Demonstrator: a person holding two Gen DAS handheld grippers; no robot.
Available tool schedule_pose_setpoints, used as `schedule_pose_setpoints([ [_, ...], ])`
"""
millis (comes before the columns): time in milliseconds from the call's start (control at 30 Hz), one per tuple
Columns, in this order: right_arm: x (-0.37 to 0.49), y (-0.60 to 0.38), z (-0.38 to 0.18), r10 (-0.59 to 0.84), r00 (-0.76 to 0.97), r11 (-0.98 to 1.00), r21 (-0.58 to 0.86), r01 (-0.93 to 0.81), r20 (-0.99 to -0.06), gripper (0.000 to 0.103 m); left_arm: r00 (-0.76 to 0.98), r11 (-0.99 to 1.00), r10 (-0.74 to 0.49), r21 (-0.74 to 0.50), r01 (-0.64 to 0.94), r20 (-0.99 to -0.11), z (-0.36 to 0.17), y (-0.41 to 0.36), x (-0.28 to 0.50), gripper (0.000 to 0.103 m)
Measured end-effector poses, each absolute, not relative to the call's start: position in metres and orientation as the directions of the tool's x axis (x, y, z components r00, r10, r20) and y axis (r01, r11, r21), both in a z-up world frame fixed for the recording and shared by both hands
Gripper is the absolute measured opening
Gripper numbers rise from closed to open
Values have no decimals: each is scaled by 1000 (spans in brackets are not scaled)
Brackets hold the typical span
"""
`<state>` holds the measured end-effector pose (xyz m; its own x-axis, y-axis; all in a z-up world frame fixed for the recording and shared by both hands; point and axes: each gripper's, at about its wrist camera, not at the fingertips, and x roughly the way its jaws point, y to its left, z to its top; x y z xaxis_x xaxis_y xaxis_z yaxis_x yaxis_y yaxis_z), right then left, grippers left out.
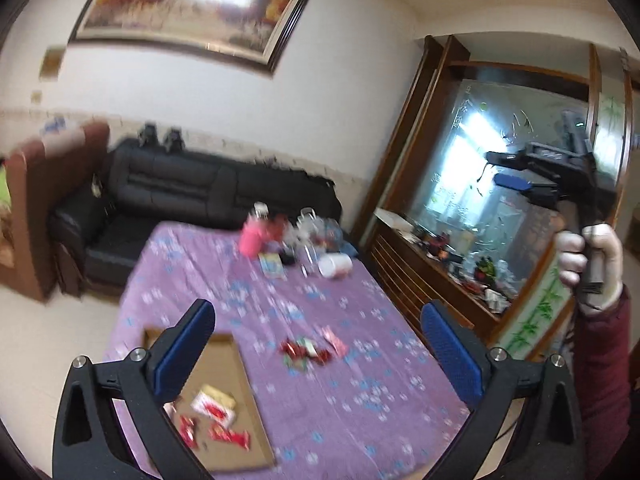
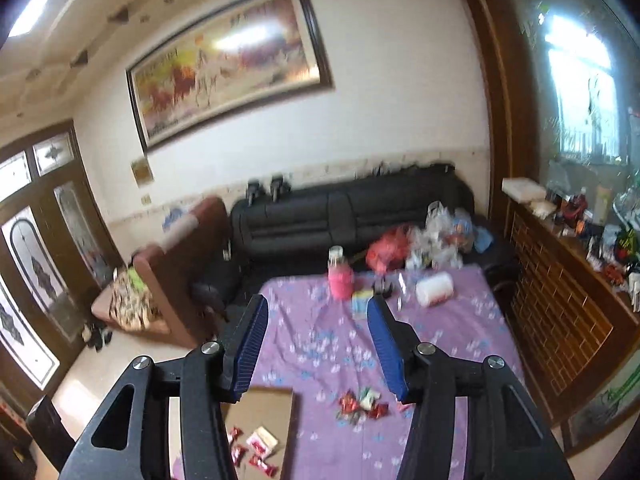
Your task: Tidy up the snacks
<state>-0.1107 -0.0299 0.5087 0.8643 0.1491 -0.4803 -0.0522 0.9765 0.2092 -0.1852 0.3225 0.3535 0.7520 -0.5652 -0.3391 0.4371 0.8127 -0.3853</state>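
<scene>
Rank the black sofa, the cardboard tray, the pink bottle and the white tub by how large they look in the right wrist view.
1. black sofa
2. cardboard tray, though it lies nearer the camera and partly behind the fingers
3 and 4. pink bottle and white tub: they look alike, so no ranking.

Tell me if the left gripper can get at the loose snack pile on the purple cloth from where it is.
Probably yes: the left gripper is open and empty, and the snack pile lies in the open on the purple cloth with nothing over it.
</scene>
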Motion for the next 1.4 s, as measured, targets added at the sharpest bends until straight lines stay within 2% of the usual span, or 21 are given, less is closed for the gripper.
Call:
schedule_pose_setpoints([
  [167, -83, -17, 446, 158, 821, 983, 162, -82, -549, 56, 710, 731, -640, -517, 446, -293, 317, 336, -172, 103],
  [333, -63, -34, 372, 197, 772, 980, 141, -139, -604, 56, 664, 673, -681, -619, 405, -307, 267, 317, -152, 103],
  [433, -46, -48, 326, 214, 746, 977, 145, -157, -630, 56, 670, 665, -659, -681, 307, -342, 226, 304, -132, 103],
  [600, -8, -73, 216, 273, 641, 962, 195, -192, -718, 56, 613, 611, -666, -782, 121, -425, 155, 290, -81, 103],
  [800, 43, -86, 98, 348, 498, 937, 308, -164, -794, 55, 541, 660, -654, -748, 68, -529, 115, 249, -33, 103],
  [900, 61, -86, 70, 348, 472, 936, 323, -136, -810, 55, 507, 687, -649, -723, 71, -567, 101, 227, -15, 102],
  [1000, 73, -85, 50, 327, 463, 944, 305, -125, -823, 55, 484, 722, -631, -686, 83, -606, 90, 209, -1, 97],
  [1167, 83, -86, 32, 332, 449, 942, 314, -117, -830, 55, 446, 747, -617, -661, 72, -649, 72, 180, 31, 96],
  [1200, 83, -86, 30, 337, 452, 940, 319, -119, -826, 54, 438, 751, -615, -656, 74, -656, 69, 174, 38, 96],
  [1333, 78, -91, 28, 351, 461, 935, 335, -120, -815, 39, 394, 788, -591, -608, 96, -704, 56, 143, 69, 96],
  [1367, 76, -92, 28, 348, 463, 936, 332, -119, -815, 31, 384, 800, -579, -592, 99, -719, 52, 135, 76, 96],
  [1400, 73, -93, 28, 347, 468, 936, 330, -121, -813, 31, 377, 810, -570, -578, 104, -730, 48, 129, 81, 96],
])
